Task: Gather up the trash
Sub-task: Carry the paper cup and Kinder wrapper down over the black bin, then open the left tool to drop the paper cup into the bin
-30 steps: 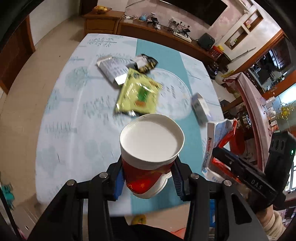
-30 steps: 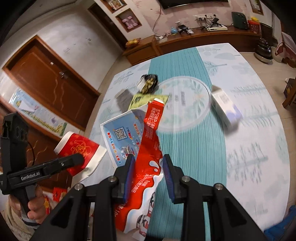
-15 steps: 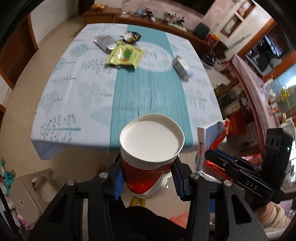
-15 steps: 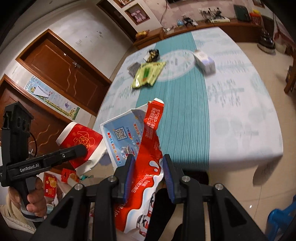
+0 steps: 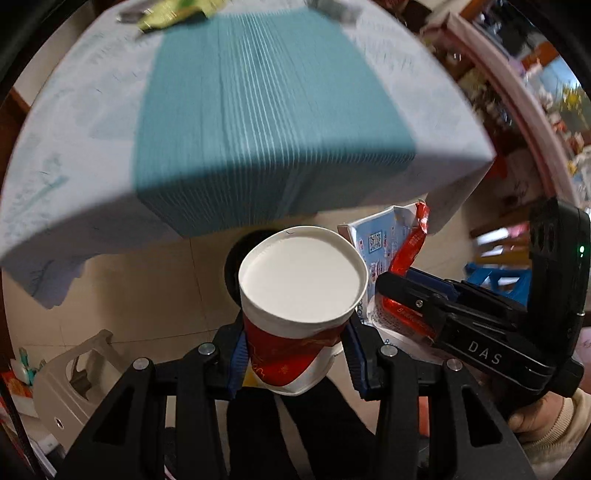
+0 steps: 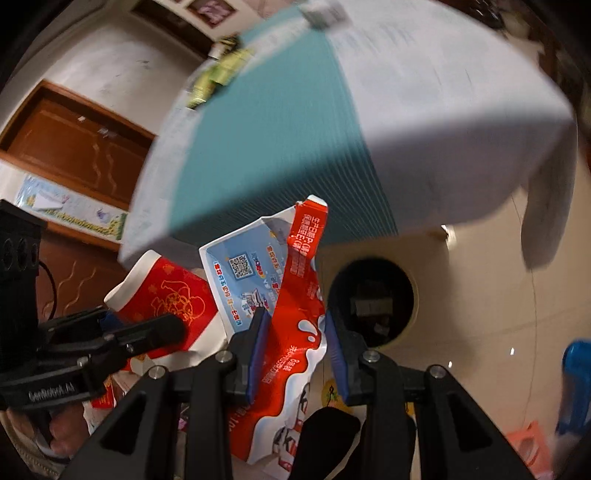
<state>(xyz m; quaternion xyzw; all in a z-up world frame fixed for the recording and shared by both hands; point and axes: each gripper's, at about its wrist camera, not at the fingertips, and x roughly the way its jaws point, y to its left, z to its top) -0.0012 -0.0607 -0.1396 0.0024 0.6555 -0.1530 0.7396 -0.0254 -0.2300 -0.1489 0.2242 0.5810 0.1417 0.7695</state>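
Observation:
My left gripper (image 5: pixel 293 349) is shut on a red and white paper cup (image 5: pixel 299 291), whose white mouth faces the camera. The same cup (image 6: pixel 162 299) shows red at the left of the right wrist view, with the left gripper (image 6: pixel 147 332) clamped on it. My right gripper (image 6: pixel 293 334) is shut on a flattened red, white and blue carton (image 6: pixel 280 295); in the left wrist view that carton (image 5: pixel 391 251) and the right gripper (image 5: pixel 402 291) hang just right of the cup. A round dark bin opening (image 6: pixel 373 299) lies on the floor below, partly hidden behind the cup (image 5: pixel 236 266).
The table with its teal and white cloth (image 5: pixel 258 110) fills the upper half of both views, its edge overhanging the floor. A green wrapper (image 5: pixel 166 14) and a small box (image 5: pixel 332 9) lie at its far end. A grey plastic stool (image 5: pixel 74 376) stands lower left, a blue stool (image 6: pixel 576 384) right.
Both grippers have pulled back off the table and sunk below its edge, still holding the cup and the carton. The floor and the round bin opening have come into view beneath them.

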